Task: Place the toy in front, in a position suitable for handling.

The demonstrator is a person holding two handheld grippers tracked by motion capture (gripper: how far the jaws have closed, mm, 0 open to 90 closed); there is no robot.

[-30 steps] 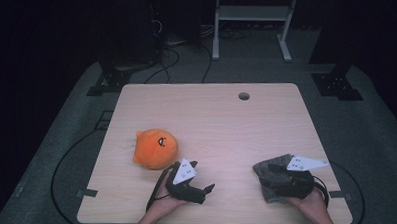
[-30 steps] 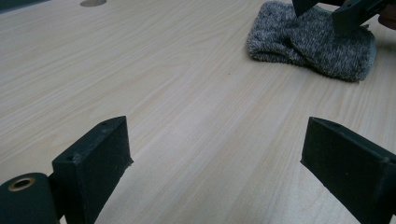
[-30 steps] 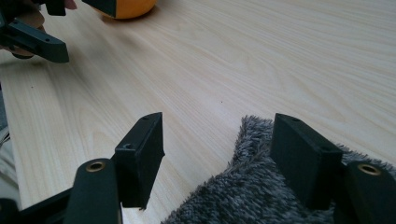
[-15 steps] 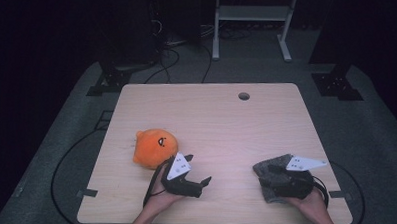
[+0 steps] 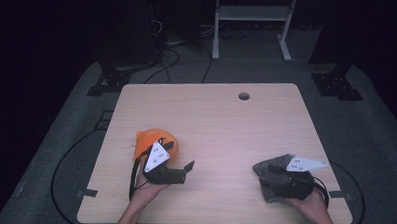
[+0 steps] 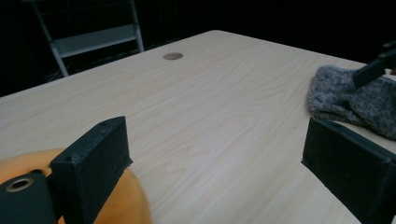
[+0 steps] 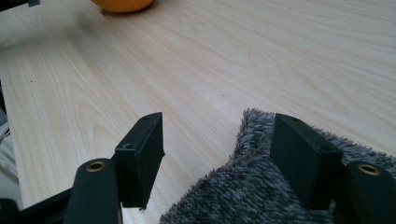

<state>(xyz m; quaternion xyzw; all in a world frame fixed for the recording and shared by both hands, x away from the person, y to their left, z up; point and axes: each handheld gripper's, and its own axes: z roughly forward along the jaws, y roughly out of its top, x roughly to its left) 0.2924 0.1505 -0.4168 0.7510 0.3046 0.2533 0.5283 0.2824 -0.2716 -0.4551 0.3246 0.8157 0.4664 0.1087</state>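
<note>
Left tool (image 5: 187,167) jaws spread, empty, beside orange plush toy (image 5: 150,141) at bench (image 5: 226,123) near-left. Right tool (image 7: 219,140) agape over grey fuzzy cloth (image 5: 270,170), near-right. Neither item gripped; pickup pending.

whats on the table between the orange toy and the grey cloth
Bare wood: in the high view nothing lies between the orange toy and the grey cloth.

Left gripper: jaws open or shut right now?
Open. In the left gripper view, the left gripper has its two black jaws wide apart with bare table between them, holding nothing.
</note>
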